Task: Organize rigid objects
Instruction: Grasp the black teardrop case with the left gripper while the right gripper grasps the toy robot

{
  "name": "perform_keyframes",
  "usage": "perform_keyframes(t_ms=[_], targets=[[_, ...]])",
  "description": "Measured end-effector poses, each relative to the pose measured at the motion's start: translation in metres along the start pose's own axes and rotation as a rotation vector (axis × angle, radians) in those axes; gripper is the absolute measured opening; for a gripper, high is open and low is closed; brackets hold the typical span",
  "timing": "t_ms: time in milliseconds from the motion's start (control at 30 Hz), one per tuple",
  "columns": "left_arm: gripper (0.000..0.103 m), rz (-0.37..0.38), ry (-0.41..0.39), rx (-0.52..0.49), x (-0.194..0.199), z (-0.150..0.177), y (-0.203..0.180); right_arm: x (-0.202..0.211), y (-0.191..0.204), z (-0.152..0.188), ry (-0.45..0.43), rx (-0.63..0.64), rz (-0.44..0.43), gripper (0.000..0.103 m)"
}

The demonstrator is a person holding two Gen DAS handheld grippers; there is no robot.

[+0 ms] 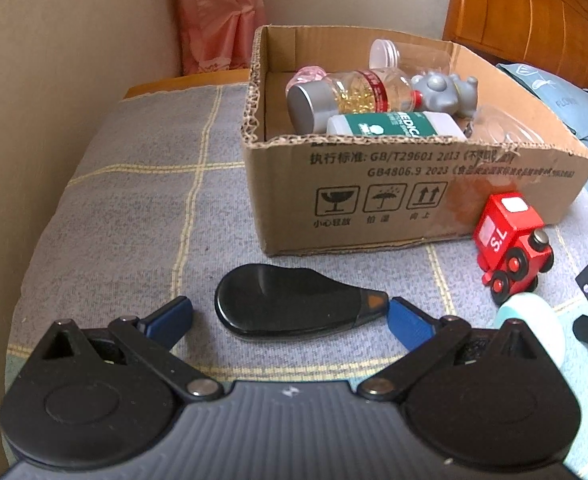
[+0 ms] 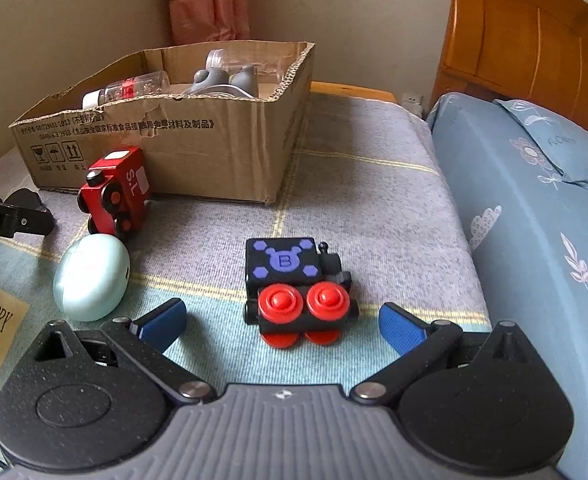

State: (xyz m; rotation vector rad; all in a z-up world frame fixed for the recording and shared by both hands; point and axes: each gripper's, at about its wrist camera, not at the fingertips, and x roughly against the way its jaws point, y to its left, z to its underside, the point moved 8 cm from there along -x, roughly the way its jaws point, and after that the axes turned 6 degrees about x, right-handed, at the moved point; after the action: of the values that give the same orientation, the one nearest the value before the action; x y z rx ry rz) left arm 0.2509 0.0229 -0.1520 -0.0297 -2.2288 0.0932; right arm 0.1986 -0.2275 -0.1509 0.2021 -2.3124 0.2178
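- Our left hand-held gripper stands wide open and holds nothing; its blue fingertips flank the black teardrop-shaped case, which lies flat on the grey checked blanket, with the case's narrow end just beside the right-hand tip.
- Our right hand-held gripper is likewise spread wide and empty, with the black toy train lying between its tips, red wheels facing the camera, touching neither pad.
- We judge both are at the approach step, each lined up on one piece before a grasp.
- Further out, the pale green oval case and the red toy train wait on the blanket, the red one just in front of the cardboard box.
- The box already holds a capsule bottle, a white and green bottle, a grey rubber toy and clear bottles, so we judge the sorting partly done.
- Next, we judge each gripper must close on its piece: the flat case calls for a low, level pinch across its width, the train a squeeze on its body rather than the wheels, then a lift over the box wall.
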Motion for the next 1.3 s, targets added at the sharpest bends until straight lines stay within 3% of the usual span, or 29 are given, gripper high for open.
perform_keyframes(t_ms=[400,1133,1300], targets=[[0.102,0.01,-0.008,-0.014,-0.003,-0.002,-0.009,-0.001,0.002,-0.001,-0.022,-0.014,0.016,0.103],[0.096,0.05,-0.011,-0.063,-0.003,-0.004,-0.014,-0.006,0.003,-0.009,0.012,0.079,-0.066,0.103],[0.09,0.058,-0.011,-0.073,-0.002,-0.006,-0.016,-0.004,0.001,-0.012,0.005,0.092,-0.08,0.084]])
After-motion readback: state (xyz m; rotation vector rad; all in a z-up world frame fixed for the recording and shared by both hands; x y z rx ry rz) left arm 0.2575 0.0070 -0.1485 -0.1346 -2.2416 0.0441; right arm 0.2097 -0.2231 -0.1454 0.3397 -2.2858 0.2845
